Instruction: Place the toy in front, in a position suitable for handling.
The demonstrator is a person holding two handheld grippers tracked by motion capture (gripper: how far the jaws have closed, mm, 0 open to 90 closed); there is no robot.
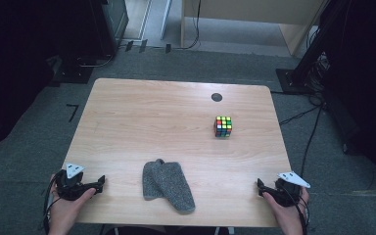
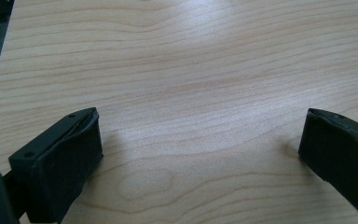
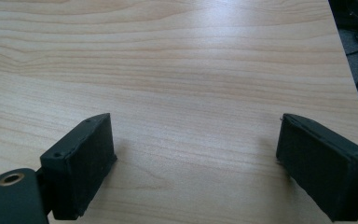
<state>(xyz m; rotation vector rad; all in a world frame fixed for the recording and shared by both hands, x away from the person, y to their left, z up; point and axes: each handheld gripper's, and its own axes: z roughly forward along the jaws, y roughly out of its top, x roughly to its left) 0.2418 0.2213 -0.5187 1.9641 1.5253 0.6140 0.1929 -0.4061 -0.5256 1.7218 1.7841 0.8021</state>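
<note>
Left gripper (image 1: 97, 185) and right gripper (image 1: 260, 188) spread empty at the wooden table's (image 1: 127, 112) near corners, grey socks (image 1: 169, 185) at six o'clock between them, puzzle cube (image 1: 223, 126) toward two o'clock, grey carpet (image 1: 39, 147) around.

- A Rubik's cube (image 1: 223, 126) stands on the right half of the wooden table (image 1: 142, 112), well apart from everything else on it.
- A small dark round cap (image 1: 217, 97) sits in the tabletop near the far edge, beyond the cube.
- Grey carpet floor (image 1: 39, 127) surrounds the table.
- Black cables (image 1: 309, 128) trail over the floor at the right.
- A pale wooden cabinet (image 1: 254, 14) stands at the far end of the room.
- Dark equipment (image 1: 108, 22) stands at far left.
</note>
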